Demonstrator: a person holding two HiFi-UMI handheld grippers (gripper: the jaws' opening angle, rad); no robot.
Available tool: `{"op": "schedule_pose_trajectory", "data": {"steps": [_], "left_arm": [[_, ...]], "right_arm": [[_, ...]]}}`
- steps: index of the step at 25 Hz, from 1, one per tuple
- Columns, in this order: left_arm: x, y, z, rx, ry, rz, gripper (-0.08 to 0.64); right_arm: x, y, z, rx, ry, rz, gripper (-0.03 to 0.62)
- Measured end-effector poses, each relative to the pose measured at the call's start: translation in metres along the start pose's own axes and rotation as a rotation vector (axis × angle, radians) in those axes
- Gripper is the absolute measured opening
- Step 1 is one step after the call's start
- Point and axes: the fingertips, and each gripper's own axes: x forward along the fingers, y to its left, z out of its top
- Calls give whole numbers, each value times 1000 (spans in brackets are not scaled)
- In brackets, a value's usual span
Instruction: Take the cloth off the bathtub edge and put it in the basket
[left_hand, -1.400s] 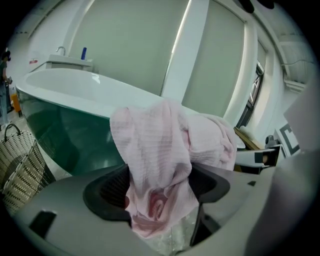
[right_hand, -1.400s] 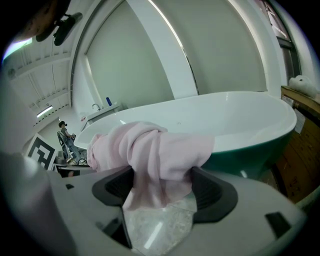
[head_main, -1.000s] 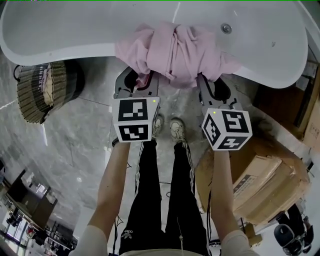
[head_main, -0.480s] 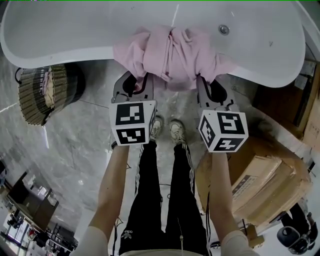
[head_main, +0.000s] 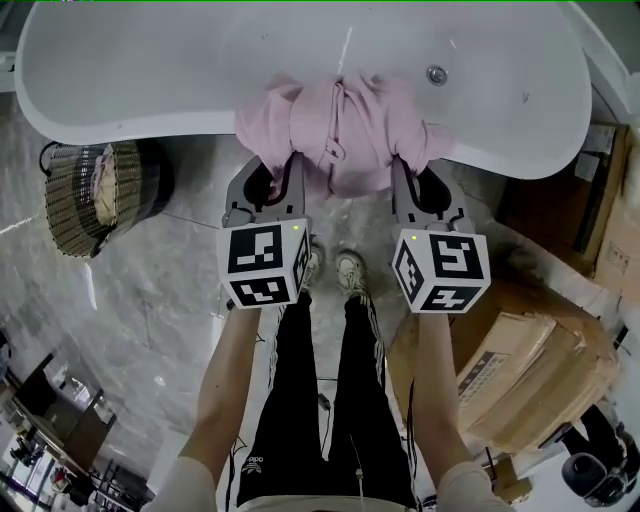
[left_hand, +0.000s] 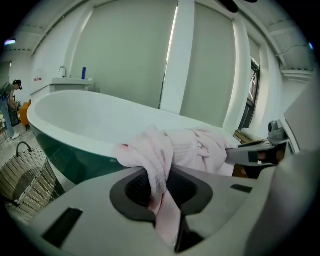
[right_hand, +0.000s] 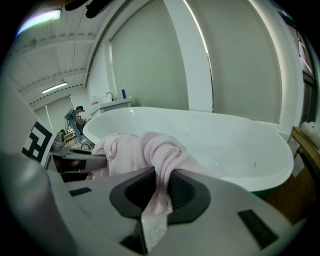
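A pink cloth lies bunched over the near rim of the white bathtub. My left gripper is shut on the cloth's left hanging fold, and its jaws have just been closing on it. In the left gripper view the cloth runs down between the jaws of the left gripper. My right gripper is shut on the right fold after closing likewise. The right gripper view shows the cloth pinched in the right gripper. A woven basket stands on the floor at the left.
Flattened cardboard boxes lie on the floor at the right. The person's shoes stand just below the tub rim on the marble floor. Far left in the left gripper view a person stands by a counter with a tap.
Both grippers have closed on the hanging folds of the cloth and risen toward the tub rim. The cloth's lower edge has drawn up with them.
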Motion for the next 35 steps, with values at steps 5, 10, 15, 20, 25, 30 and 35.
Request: {"op": "schedule_pose_trajectory", "data": {"steps": [5, 10, 15, 20, 25, 30, 35], "left_arm": [[-16, -1, 44, -12, -55, 15, 86], [-50, -3, 123, 30, -172, 47, 86], [-120, -12, 212, 73, -285, 71, 86], [-224, -25, 306, 95, -408, 126, 86], [-329, -43, 374, 95, -471, 161, 86], [-415, -51, 405, 128, -570, 246, 86], [-488, -73, 383, 150, -624, 322, 86]], "right_arm": [[-21, 4, 41, -6, -55, -10, 69], [-53, 13, 112, -14, -154, -3, 69], [-113, 34, 195, -41, -247, 27, 69], [-194, 65, 298, -103, -376, 99, 69], [-277, 99, 377, -127, -508, 162, 69], [-345, 139, 411, -163, -593, 234, 69], [-406, 167, 398, -194, -662, 290, 69]]}}
